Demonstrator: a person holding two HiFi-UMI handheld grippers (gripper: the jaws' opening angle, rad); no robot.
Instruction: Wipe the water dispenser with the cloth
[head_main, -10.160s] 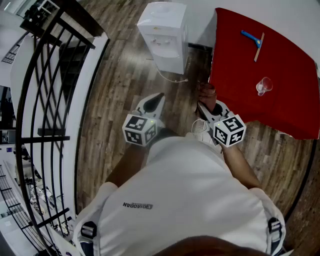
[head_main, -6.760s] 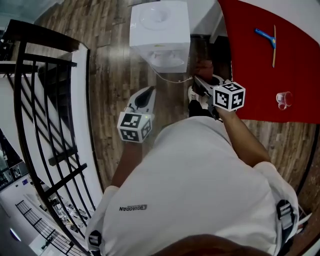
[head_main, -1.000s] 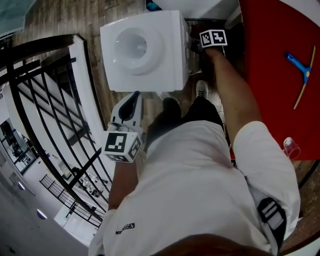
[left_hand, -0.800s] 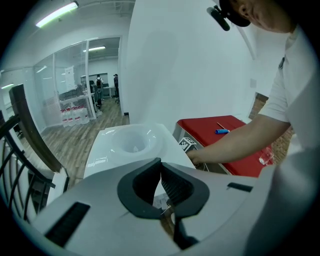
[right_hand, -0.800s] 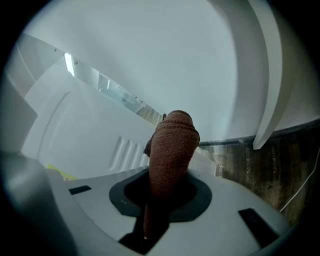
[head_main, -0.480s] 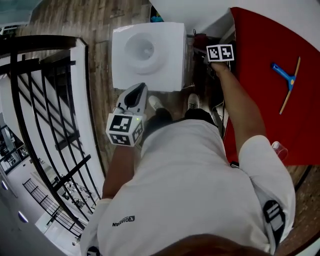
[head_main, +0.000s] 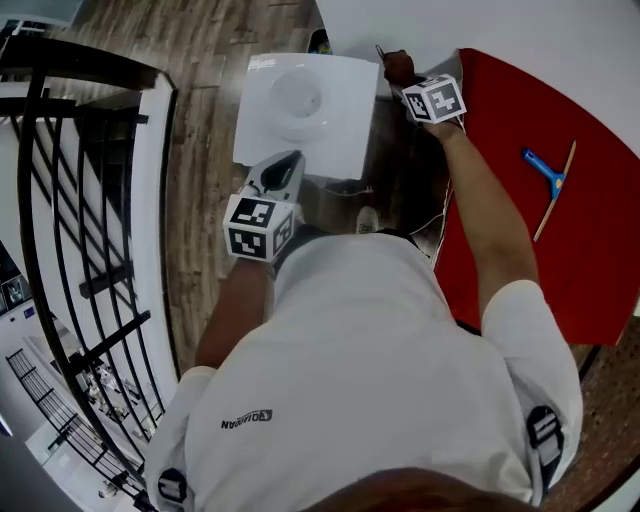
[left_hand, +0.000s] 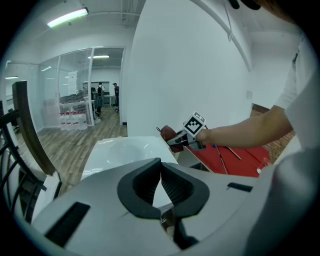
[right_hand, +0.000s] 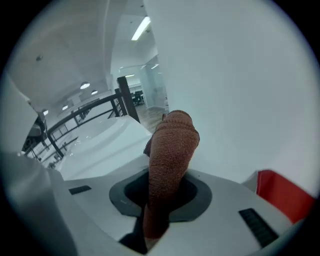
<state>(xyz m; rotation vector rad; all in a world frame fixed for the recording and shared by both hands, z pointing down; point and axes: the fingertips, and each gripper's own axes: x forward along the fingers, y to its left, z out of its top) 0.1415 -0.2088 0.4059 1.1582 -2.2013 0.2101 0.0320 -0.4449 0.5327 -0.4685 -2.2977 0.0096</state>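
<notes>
The white water dispenser (head_main: 305, 100) stands below me, its top with a round well facing up; it also shows in the left gripper view as the dispenser (left_hand: 122, 152) and in the right gripper view as the dispenser (right_hand: 100, 145). My right gripper (head_main: 405, 82) is shut on a reddish-brown cloth (head_main: 397, 66) at the top's back right corner, by the white wall. That cloth (right_hand: 170, 150) sticks up out of the right gripper (right_hand: 167, 187). My left gripper (head_main: 283, 165) hovers over the front edge, and this left gripper (left_hand: 161, 164) is shut on nothing.
A red table (head_main: 540, 190) stands right of the dispenser, with a blue squeegee (head_main: 545, 175) on it. A black railing (head_main: 90, 200) runs along the left. A white wall (head_main: 480, 25) lies behind. Wooden floor (head_main: 205, 260) lies between the railing and the dispenser.
My right gripper has carried the cloth from the dispenser's right side up to its back right corner. The left gripper has stayed near the front edge.
</notes>
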